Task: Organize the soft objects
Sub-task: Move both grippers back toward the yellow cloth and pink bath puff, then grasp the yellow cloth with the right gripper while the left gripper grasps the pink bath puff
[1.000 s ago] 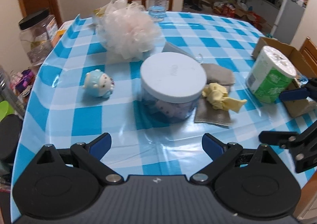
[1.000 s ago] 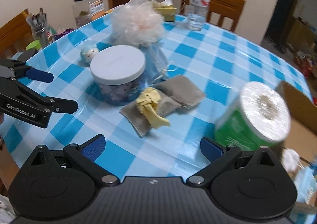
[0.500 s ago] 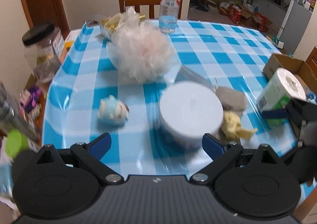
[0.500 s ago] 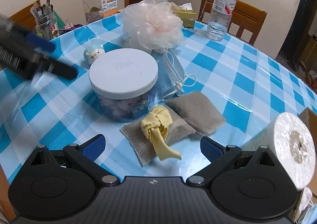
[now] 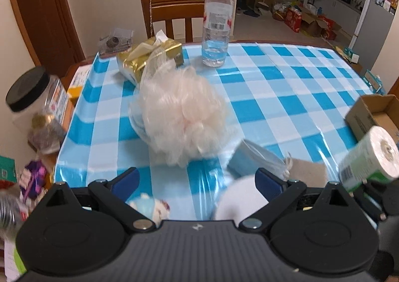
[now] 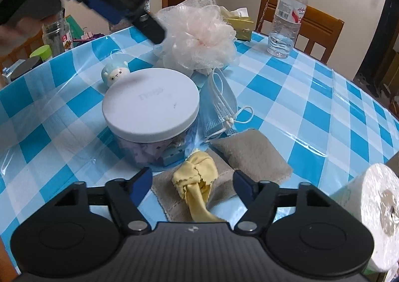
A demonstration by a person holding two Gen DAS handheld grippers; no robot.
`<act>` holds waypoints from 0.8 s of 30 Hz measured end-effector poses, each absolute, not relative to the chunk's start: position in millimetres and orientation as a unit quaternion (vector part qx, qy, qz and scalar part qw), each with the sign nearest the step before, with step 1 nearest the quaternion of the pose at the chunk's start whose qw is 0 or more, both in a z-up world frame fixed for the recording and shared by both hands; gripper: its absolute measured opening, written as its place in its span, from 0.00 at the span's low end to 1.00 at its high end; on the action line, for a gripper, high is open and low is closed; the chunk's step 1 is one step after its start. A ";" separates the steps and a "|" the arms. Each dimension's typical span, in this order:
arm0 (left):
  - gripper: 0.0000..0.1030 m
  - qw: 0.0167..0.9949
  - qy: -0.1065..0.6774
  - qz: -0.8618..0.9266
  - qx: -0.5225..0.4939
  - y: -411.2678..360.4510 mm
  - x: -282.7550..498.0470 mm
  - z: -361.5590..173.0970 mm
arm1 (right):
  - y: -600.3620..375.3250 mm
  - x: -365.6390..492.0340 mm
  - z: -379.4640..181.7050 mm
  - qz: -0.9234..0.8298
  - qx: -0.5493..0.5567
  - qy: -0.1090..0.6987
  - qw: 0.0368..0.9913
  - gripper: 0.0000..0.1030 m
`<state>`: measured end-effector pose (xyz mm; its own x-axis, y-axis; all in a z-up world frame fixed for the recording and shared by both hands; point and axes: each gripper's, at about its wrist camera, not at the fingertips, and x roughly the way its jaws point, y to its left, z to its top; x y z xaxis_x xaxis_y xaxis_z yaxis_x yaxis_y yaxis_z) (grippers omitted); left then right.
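A pale pink mesh bath pouf (image 5: 183, 117) (image 6: 199, 39) sits mid-table. My left gripper (image 5: 197, 179) is open and empty, hovering just short of the pouf; it shows blurred at the upper left of the right wrist view (image 6: 119, 5). A small blue plush toy (image 5: 152, 206) (image 6: 115, 74) lies below it. A blue face mask (image 6: 219, 105) (image 5: 254, 161), a grey cloth pad (image 6: 251, 155) and a knotted yellow cloth (image 6: 197, 182) lie by a white-lidded jar (image 6: 150, 105). My right gripper (image 6: 193, 179) is open and empty, low over the yellow cloth.
A water bottle (image 5: 217, 23), a gold tissue box (image 5: 149, 57) and a chair (image 5: 174, 13) stand at the far edge. A toilet roll (image 5: 369, 157) (image 6: 374, 217) and cardboard box (image 5: 374, 112) are at the right. A black-lidded jar (image 5: 35, 107) is off the left edge.
My left gripper has risen and moved forward past the jar toward the pouf. My right gripper has moved in closer to the yellow cloth. Both stay open.
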<state>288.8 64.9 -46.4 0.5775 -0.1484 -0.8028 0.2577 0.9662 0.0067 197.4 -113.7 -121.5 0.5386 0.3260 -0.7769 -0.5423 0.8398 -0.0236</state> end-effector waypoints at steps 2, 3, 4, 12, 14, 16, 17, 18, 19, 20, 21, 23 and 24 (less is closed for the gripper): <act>0.96 0.887 0.445 -0.110 0.061 65.3 302.4 -48.9 | -113.3 200.0 -123.0 0.250 -0.132 0.412 0.867 0.62; 0.96 0.887 0.445 -0.110 0.057 65.6 310.3 -50.7 | -113.2 200.4 -123.9 0.249 -0.131 0.413 0.866 0.60; 0.96 0.887 0.446 -0.110 0.052 66.4 316.2 -52.2 | -113.0 201.7 -124.7 0.249 -0.131 0.415 0.865 0.56; 0.96 0.889 0.448 -0.094 0.008 73.1 357.3 -62.1 | -113.7 203.6 -126.5 0.243 -0.127 0.423 0.863 0.48; 0.96 0.890 0.446 -0.089 0.003 73.5 365.5 -63.2 | -113.6 203.8 -126.0 0.243 -0.124 0.424 0.863 0.48; 0.96 0.891 0.446 -0.086 -0.010 75.2 373.8 -65.0 | -113.4 204.3 -125.8 0.244 -0.123 0.425 0.863 0.48; 0.96 0.890 0.448 -0.085 -0.019 76.3 378.1 -66.3 | -113.4 205.0 -125.7 0.244 -0.123 0.425 0.863 0.48; 0.96 0.888 0.451 -0.084 -0.029 77.5 382.9 -68.1 | -113.2 205.6 -125.7 0.244 -0.122 0.425 0.863 0.48; 0.96 0.887 0.453 -0.083 -0.038 78.5 387.5 -70.4 | -113.1 206.0 -125.7 0.245 -0.122 0.425 0.863 0.48; 0.96 0.886 0.455 -0.080 -0.044 78.5 391.1 -72.5 | -113.2 206.3 -125.6 0.245 -0.122 0.425 0.863 0.48; 0.96 0.884 0.458 -0.078 -0.047 78.1 395.4 -75.6 | -113.3 206.6 -125.5 0.245 -0.122 0.425 0.863 0.48; 0.96 0.884 0.460 -0.071 -0.049 77.5 401.0 -80.3 | -113.4 206.5 -125.6 0.245 -0.121 0.425 0.863 0.48; 0.96 0.882 0.463 -0.069 -0.053 77.4 403.6 -82.8 | -113.5 206.6 -125.6 0.244 -0.121 0.425 0.863 0.48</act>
<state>403.6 77.4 -82.8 0.5613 -0.1708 -0.8098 0.0733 0.9849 -0.1569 206.6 -113.5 -125.6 0.5188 0.3186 -0.7933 -0.5250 0.8511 -0.0015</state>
